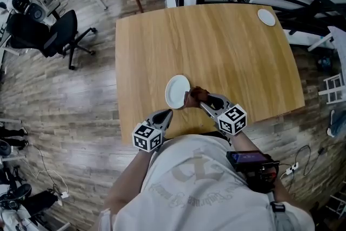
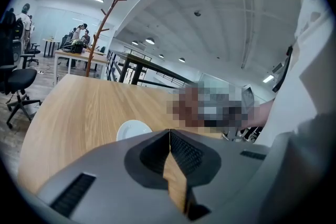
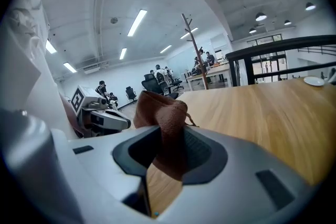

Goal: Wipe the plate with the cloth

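Only the right gripper view shows the brown cloth (image 3: 165,118) pinched between the right gripper's (image 1: 201,101) jaws. The left gripper view shows the left gripper's (image 2: 169,134) jaws pressed together, empty. From above, the white plate (image 1: 177,91) lies near the tabletop's (image 1: 227,46) front edge with the cloth at its right rim and bare wood beyond.

Left hand-held gripper (image 1: 168,113) closed, right hand-held gripper (image 1: 203,105) clamping cloth (image 3: 164,115)

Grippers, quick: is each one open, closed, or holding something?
Left gripper: closed, empty.
Right gripper: closed on the brown cloth.
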{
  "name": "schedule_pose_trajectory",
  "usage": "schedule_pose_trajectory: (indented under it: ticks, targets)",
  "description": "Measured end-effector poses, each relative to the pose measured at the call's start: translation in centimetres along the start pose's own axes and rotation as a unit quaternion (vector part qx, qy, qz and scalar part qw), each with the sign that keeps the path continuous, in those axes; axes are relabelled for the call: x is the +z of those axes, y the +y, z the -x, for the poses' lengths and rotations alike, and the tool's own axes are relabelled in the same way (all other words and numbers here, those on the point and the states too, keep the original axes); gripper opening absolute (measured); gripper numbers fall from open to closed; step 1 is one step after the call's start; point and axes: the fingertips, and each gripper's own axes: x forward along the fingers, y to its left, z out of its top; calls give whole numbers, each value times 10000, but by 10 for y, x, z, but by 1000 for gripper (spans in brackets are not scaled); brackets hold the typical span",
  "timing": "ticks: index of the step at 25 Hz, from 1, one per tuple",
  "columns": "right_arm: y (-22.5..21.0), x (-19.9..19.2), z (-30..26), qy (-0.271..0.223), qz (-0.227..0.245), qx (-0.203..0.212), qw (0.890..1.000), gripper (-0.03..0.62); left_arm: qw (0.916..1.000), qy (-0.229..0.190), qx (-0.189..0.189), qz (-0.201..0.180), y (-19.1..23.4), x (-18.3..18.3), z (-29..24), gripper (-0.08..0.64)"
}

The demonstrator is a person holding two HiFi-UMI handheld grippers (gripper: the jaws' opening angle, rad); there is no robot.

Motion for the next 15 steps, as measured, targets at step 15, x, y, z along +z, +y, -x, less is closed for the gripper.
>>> schedule_pose_trajectory:
  ticks: [15]
  targets:
    - [-12,-4,6,-33,30,104,9999,126,9999,60,87,-46,-10,3,-19,12]
